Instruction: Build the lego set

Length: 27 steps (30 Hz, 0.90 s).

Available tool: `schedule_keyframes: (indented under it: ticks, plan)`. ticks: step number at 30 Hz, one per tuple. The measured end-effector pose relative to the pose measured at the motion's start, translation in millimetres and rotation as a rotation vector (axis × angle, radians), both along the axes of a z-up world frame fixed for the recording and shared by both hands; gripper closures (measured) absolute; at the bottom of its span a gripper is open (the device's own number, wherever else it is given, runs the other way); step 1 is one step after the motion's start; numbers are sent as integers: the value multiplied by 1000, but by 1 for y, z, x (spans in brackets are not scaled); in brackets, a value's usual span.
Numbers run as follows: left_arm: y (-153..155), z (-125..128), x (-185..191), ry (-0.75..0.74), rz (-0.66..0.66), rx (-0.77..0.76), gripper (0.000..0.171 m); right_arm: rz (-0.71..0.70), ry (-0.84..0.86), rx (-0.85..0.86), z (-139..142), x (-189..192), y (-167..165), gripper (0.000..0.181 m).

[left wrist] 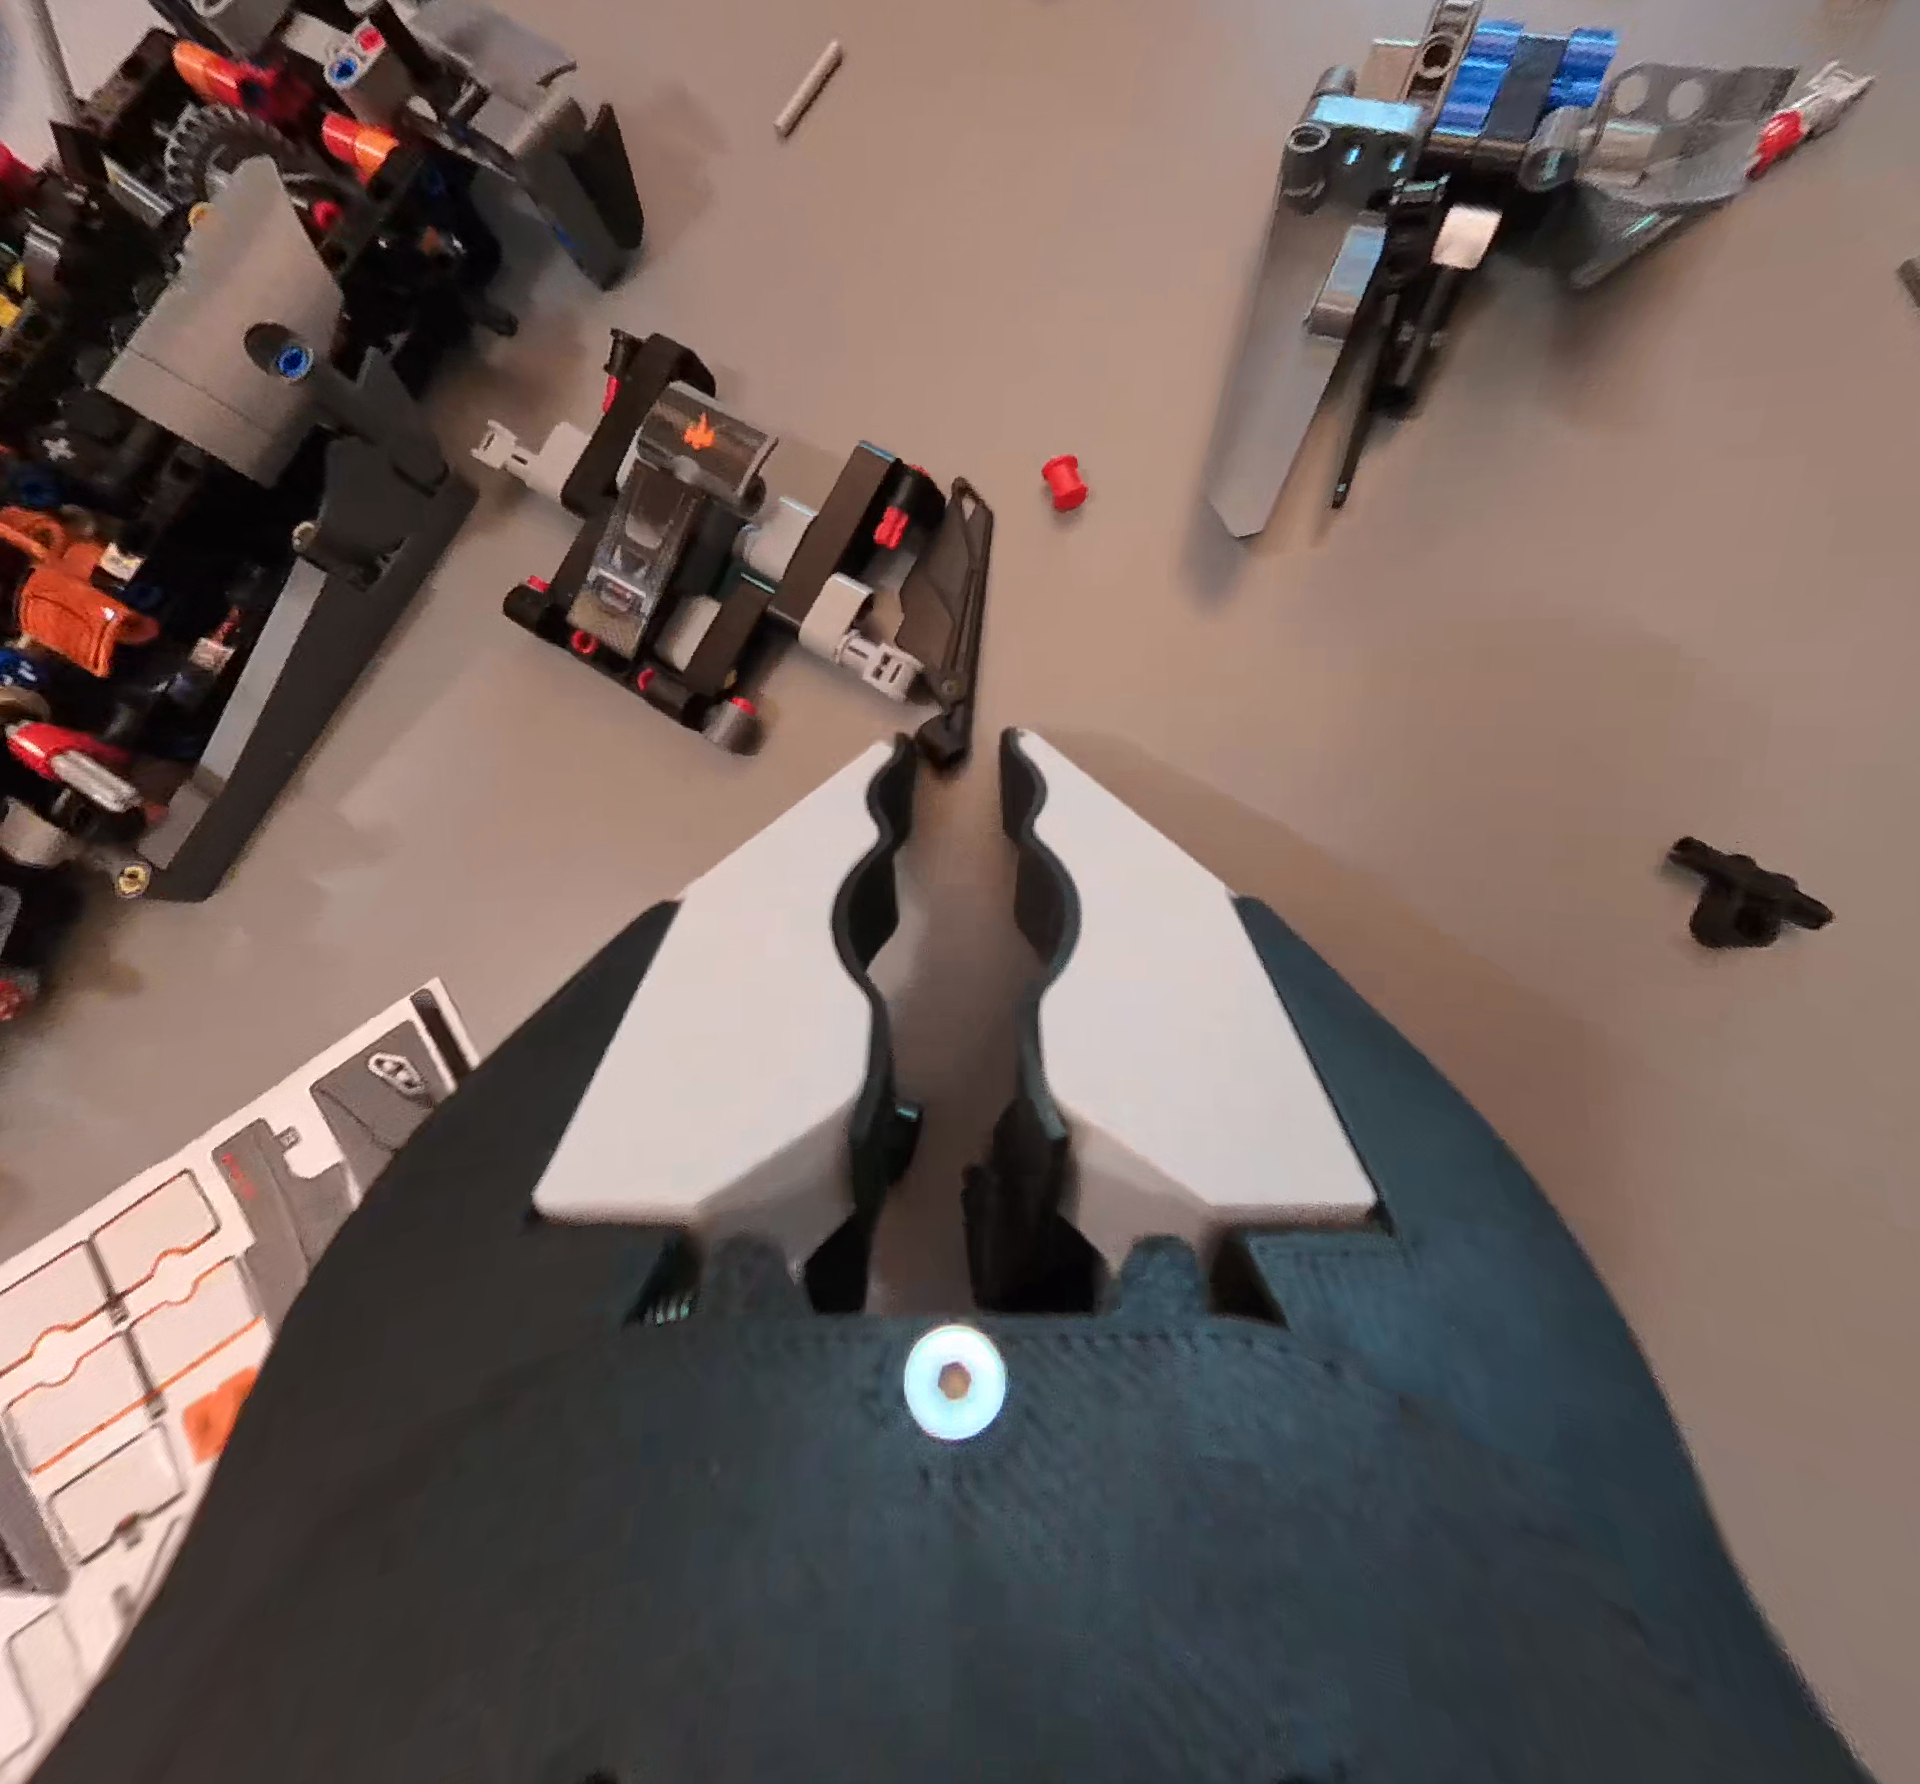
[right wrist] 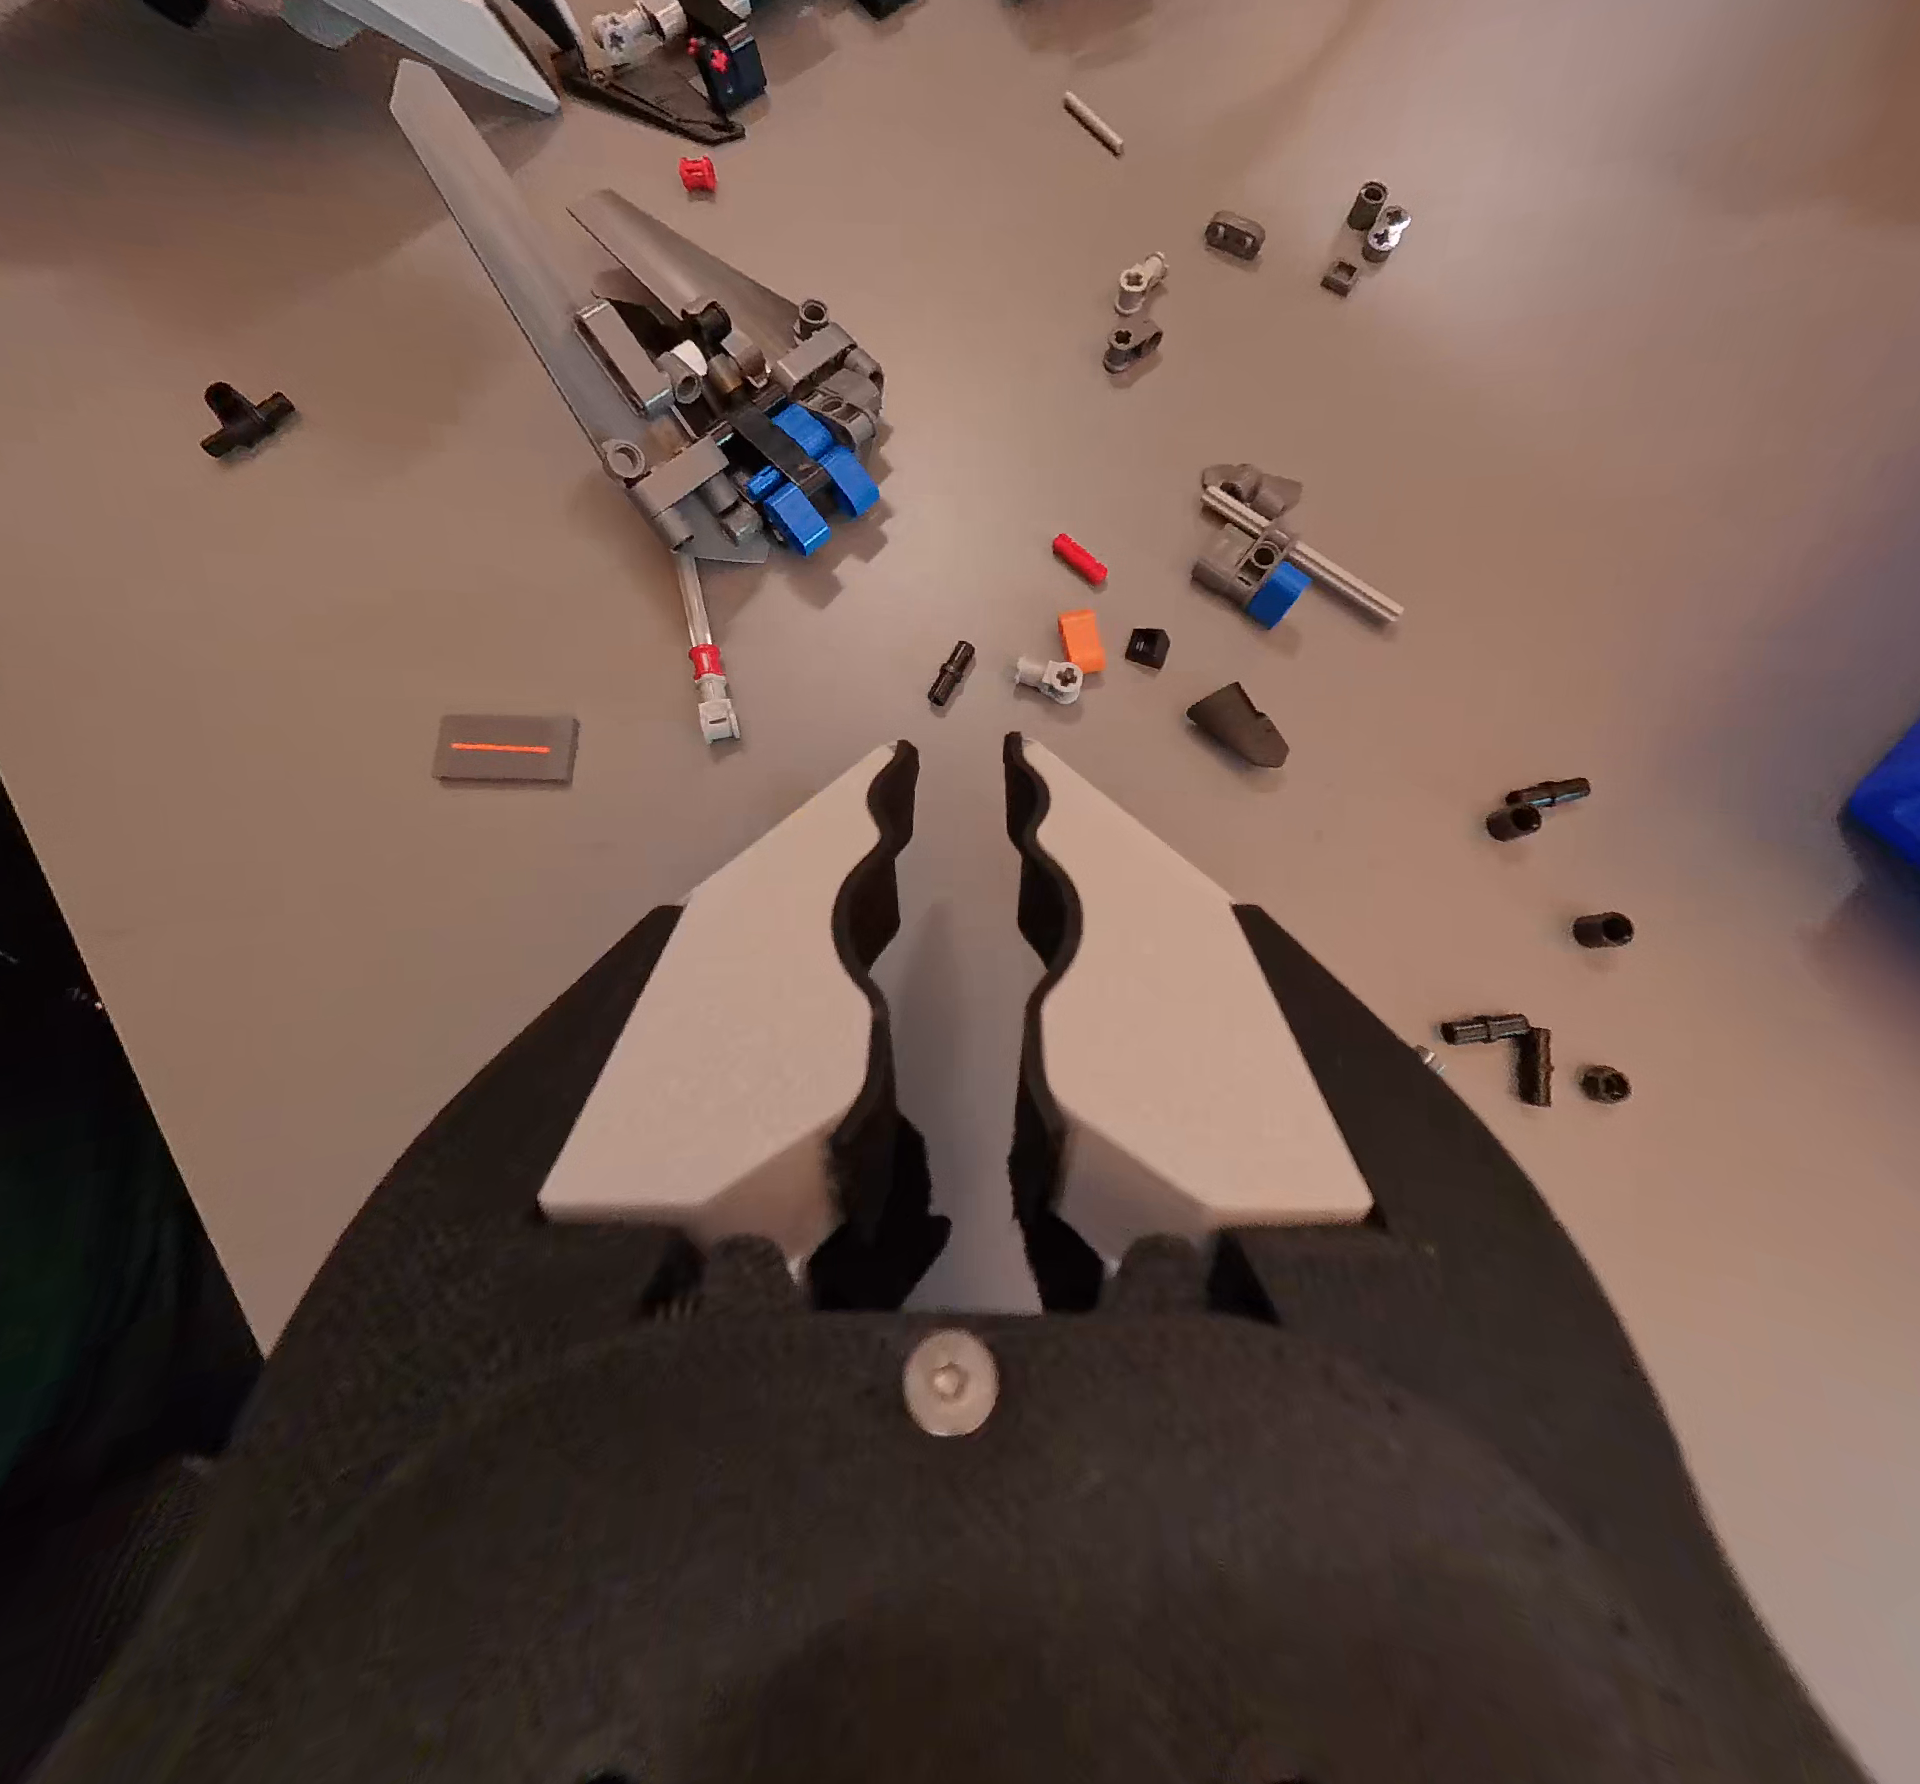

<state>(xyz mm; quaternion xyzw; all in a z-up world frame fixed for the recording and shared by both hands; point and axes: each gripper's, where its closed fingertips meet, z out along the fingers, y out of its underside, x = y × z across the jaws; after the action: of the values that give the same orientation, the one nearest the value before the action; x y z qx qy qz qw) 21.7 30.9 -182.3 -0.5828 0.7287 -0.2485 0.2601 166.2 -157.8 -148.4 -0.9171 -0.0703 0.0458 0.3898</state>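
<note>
Left tongs (left wrist: 958,747) a narrow gap apart at a black wing tip; right tongs (right wrist: 961,747) equally narrow and empty.

We judge the lego set partly built: the large model (left wrist: 208,363), the black cockpit section (left wrist: 707,539) and the grey-blue wing assembly (right wrist: 717,415) lie apart on the desk (right wrist: 1558,280), with loose pins (right wrist: 951,672) around. The left tongs' tips reach the cockpit section's wing; whether they grip it we cannot tell.

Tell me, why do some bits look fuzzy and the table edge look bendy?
Left wrist view: the big black model at the edge and the sticker sheet smear with blur. Right wrist view: the wide lens bows the table edge, and the loose pieces look sharp.
</note>
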Motion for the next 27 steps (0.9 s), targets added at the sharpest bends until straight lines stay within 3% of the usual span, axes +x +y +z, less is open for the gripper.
schedule_keyframes:
  ticks: [6, 11, 16, 21, 23, 27]
  plan:
    - [-1, 4, 1, -34, -7, 14, 164, 8, 20, 15, 1, -1, 1, 168]
    - [-15, 16, -22, -71, -17, 41, 165, 57, 33, 68, 19, -21, 1, 167]
    - [-44, 29, -47, -148, -30, -12, 165, 181, 44, 126, 36, -77, 10, 164]
    - [-80, 38, -57, -227, -123, -42, 165, 237, 186, 170, 32, -151, 34, 157]
    - [-92, 36, -60, -219, -165, -58, 165, 251, 131, 207, 28, -166, 42, 154]
    - [-109, 43, -65, -235, -206, -189, 165, 344, -191, 259, 27, -179, 49, 153]
